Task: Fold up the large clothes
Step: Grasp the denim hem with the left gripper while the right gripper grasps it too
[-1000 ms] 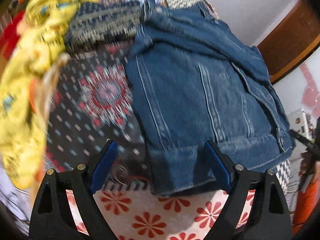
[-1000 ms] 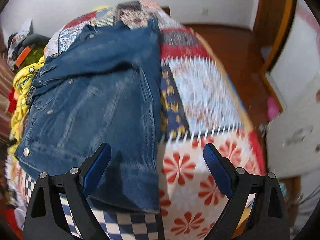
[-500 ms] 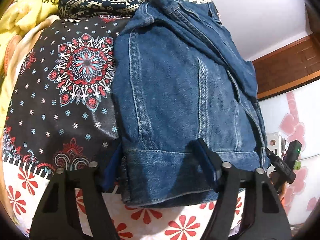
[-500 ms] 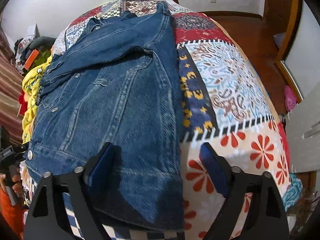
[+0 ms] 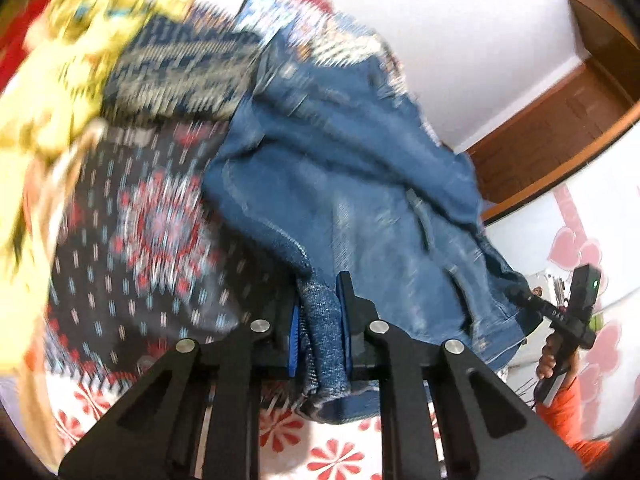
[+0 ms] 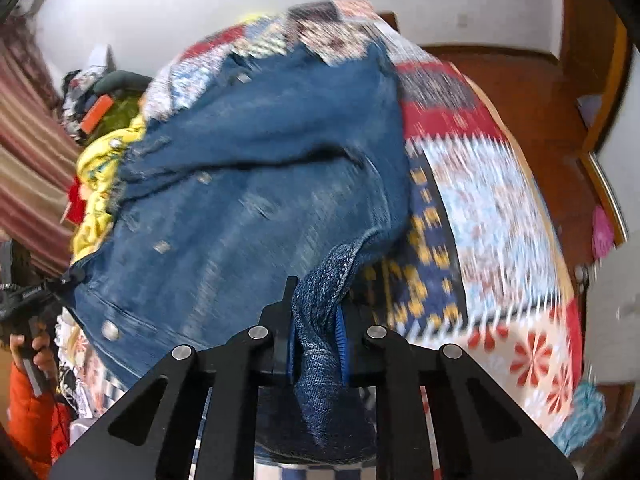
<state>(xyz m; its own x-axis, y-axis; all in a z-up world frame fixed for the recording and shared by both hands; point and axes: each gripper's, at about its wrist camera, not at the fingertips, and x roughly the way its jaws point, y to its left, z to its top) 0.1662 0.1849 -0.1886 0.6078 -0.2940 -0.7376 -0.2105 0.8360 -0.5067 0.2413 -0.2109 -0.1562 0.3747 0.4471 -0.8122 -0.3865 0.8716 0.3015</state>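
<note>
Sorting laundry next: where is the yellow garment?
In the left wrist view the yellow garment lies far left on the bed, beyond the denim jacket.

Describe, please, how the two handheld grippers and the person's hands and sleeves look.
Both the left gripper and the right gripper are matte black angular frames with triangular cut-outs, round silver rivets and blue ribbed finger pads. Seen from the left wrist view, the other tool's black handle carries a green light and faint white lettering. The bare hand on it emerges from an orange sleeve.
</note>
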